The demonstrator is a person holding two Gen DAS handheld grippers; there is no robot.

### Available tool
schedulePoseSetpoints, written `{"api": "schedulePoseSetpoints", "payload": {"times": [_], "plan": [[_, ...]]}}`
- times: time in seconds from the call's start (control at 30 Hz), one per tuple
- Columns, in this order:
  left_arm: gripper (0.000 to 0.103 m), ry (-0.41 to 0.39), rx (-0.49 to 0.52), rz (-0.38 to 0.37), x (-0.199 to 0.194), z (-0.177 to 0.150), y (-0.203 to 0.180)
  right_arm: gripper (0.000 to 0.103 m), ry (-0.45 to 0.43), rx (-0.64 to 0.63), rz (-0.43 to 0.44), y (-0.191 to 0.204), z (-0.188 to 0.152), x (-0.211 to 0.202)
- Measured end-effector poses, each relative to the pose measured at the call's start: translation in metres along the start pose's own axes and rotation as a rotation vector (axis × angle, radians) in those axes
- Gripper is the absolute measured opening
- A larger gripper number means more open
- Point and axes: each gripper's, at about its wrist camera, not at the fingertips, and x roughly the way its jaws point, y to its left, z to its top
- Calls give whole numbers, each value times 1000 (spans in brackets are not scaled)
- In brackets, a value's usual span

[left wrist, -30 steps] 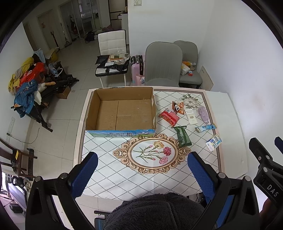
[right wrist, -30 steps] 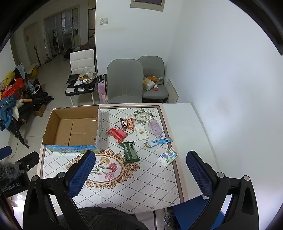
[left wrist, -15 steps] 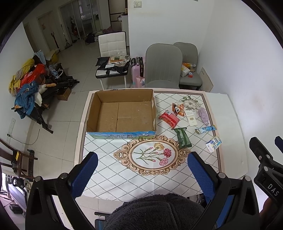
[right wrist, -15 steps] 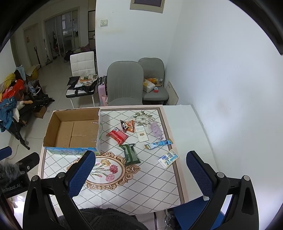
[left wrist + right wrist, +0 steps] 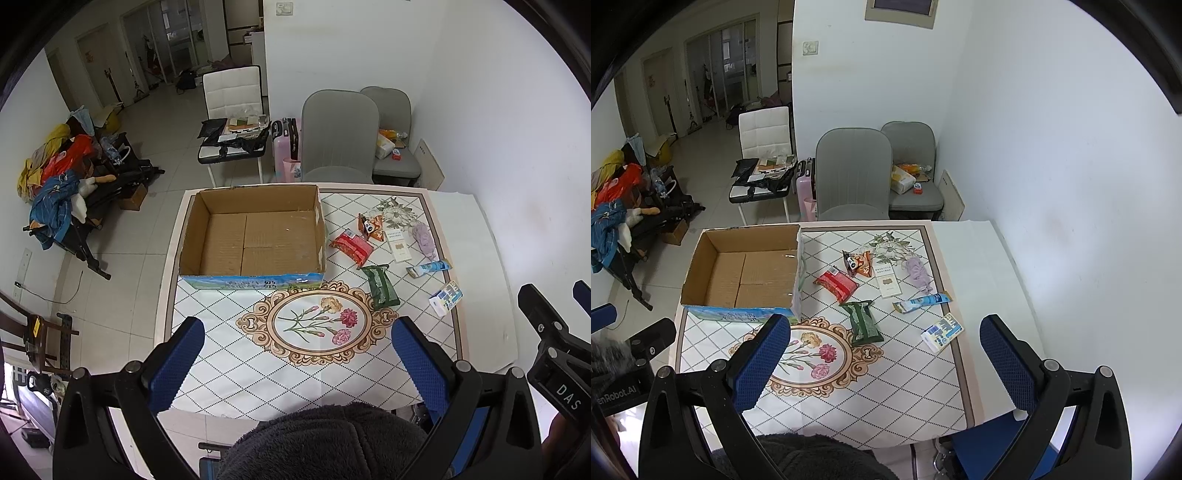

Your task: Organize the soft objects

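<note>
An open, empty cardboard box [image 5: 255, 236] [image 5: 746, 273] stands on the table's far left. To its right lie a red packet [image 5: 351, 247] [image 5: 836, 284], a green tissue pack [image 5: 380, 286] [image 5: 864, 321], an orange snack bag [image 5: 371, 227] [image 5: 858, 262], a lilac soft cloth [image 5: 423, 238] [image 5: 918, 275], a white card [image 5: 397, 245], a blue tube [image 5: 428, 267] [image 5: 921, 302] and a small blue-white box [image 5: 447, 297] [image 5: 942, 332]. My left gripper [image 5: 295, 363] and right gripper [image 5: 886, 360] are both open and empty, held high above the table's near edge.
The table wears a diamond-pattern cloth [image 5: 258, 354] with a flower medallion. Two grey chairs [image 5: 340, 136] and a white chair [image 5: 232, 110] stand behind it. A white wall is on the right. Clothes are piled on a rack [image 5: 59, 192] at the left.
Both grippers have drawn slightly back and up from the table; the objects look a little lower and smaller in view. Nothing on the table has moved.
</note>
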Motion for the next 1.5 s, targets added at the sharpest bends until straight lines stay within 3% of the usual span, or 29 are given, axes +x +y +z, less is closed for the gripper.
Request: {"api": "schedulePoseSetpoints", "payload": {"times": [0.23, 0.37, 0.57, 0.67, 0.77, 0.8, 1.0, 1.1, 1.23, 1.4, 1.43, 1.5], "plan": [[103, 0, -2, -4, 0, -2, 0, 103, 3, 6, 4, 0, -1, 1], [103, -4, 7, -10, 10, 6, -7, 103, 47, 59, 38, -13, 1, 21], [103, 22, 34, -84, 63, 47, -43, 103, 153, 253, -5, -89, 2, 93], [103, 98, 51, -142, 117, 68, -71, 103, 249, 343, -28, -132, -5, 152], [103, 230, 74, -170, 190, 79, -105, 103, 375, 422, -30, -167, -21, 230], [103, 307, 77, -190, 225, 80, -119, 103, 414, 448, -17, -178, -27, 255], [79, 578, 89, -192, 362, 57, -176, 103, 629, 582, 17, -216, -76, 401], [74, 682, 87, -172, 427, 42, -198, 103, 707, 603, 16, -219, -94, 459], [74, 804, 25, -179, 480, 21, -206, 101, 802, 654, 11, -223, -121, 511], [73, 829, -8, -174, 505, 11, -208, 94, 852, 696, 39, -222, -144, 540], [63, 829, -8, -169, 508, 9, -208, 93, 857, 698, 47, -221, -148, 543], [52, 836, 0, -146, 515, 5, -210, 78, 876, 714, 76, -219, -156, 550]]}}
